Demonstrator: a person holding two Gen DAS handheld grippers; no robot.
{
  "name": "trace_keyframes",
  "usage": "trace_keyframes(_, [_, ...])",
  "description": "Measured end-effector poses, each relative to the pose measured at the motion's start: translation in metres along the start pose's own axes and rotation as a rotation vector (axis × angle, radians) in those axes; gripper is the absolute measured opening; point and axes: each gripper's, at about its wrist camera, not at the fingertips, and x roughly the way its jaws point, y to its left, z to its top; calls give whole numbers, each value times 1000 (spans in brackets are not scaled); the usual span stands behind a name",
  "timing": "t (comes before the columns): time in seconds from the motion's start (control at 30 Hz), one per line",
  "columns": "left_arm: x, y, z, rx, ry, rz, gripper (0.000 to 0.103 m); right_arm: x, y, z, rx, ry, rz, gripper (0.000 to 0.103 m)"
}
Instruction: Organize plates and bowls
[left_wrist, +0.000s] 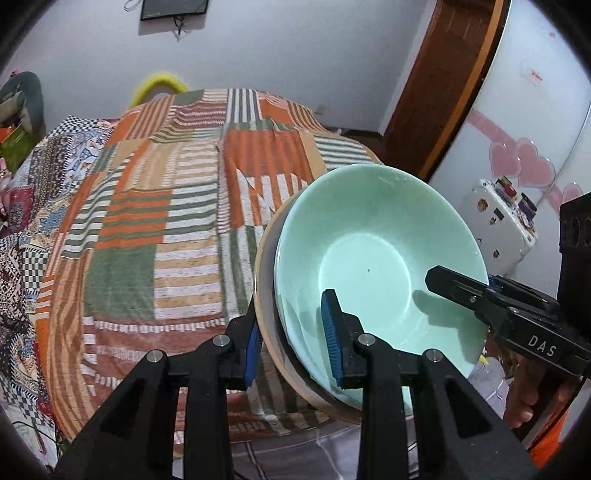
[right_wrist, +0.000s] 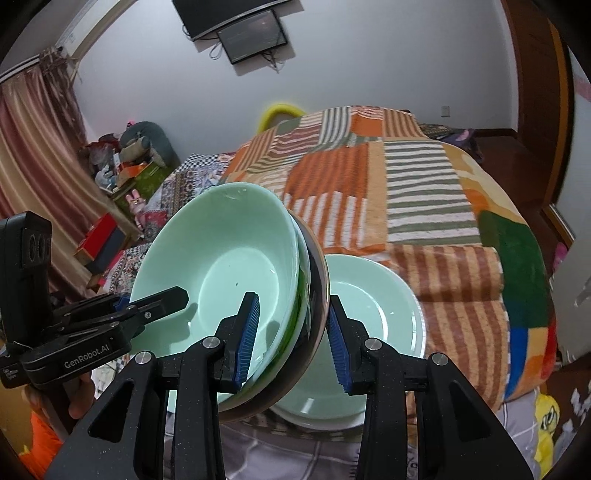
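A stack of nested bowls is held tilted above the bed: a mint-green bowl (left_wrist: 373, 254) sits inside a tan-rimmed outer bowl (left_wrist: 266, 302). My left gripper (left_wrist: 291, 339) is shut on the stack's near rim, one pad inside, one outside. My right gripper (right_wrist: 291, 339) is shut on the opposite rim of the same stack (right_wrist: 221, 266), which there shows a green bowl in a shiny outer bowl (right_wrist: 317, 295). Each gripper shows in the other's view, the right (left_wrist: 458, 288) and the left (right_wrist: 159, 302). A mint-green plate (right_wrist: 369, 310) lies on the bed under the stack.
A patchwork striped blanket (left_wrist: 177, 221) covers the bed. A white cabinet with pink hearts (left_wrist: 524, 162) stands to the right. A wooden door frame (left_wrist: 443, 81) is behind. Clutter and curtains (right_wrist: 37, 155) lie at the far left. A yellow toy (right_wrist: 546, 417) sits at lower right.
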Motion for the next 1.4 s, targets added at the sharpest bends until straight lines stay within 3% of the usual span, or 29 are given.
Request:
trace_keyframes(0.73, [82,-4,-3,-3,178,-31,30,35,-50,-18,108,128,-48,33])
trace_keyframes(1.1, [86,-2,-12,16,170,-25,30,38,-44,-19,88,124,-59,35])
trace_keyframes(1.4, [43,1,-6,7,77,29,31,26,-44,-18,89,116,-78,38])
